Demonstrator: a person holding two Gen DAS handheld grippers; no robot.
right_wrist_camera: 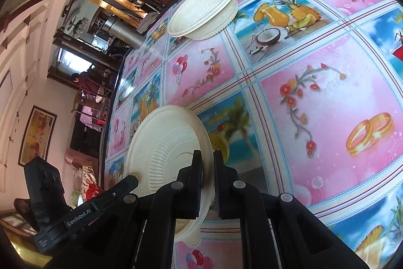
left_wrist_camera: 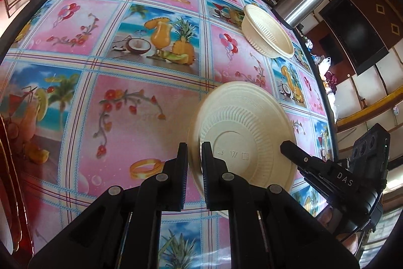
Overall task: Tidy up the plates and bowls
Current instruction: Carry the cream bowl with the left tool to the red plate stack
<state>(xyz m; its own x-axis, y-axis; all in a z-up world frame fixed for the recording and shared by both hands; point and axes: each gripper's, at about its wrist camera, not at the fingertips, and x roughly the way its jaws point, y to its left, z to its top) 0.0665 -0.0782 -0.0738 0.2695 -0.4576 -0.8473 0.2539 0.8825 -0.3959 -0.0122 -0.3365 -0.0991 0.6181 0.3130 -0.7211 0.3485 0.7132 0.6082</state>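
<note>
Both tools grip one cream plate — the left tool (left_wrist_camera: pixel 194 163) pinching one rim, the right tool (right_wrist_camera: pixel 207 175) pinching the opposite rim — holding it tilted on edge above the table (left_wrist_camera: pixel 141 102). A matching bowl (left_wrist_camera: pixel 268 32) sits alone near the table's far edge. Nothing is stacked yet; most of the sorting appears undone.
</note>
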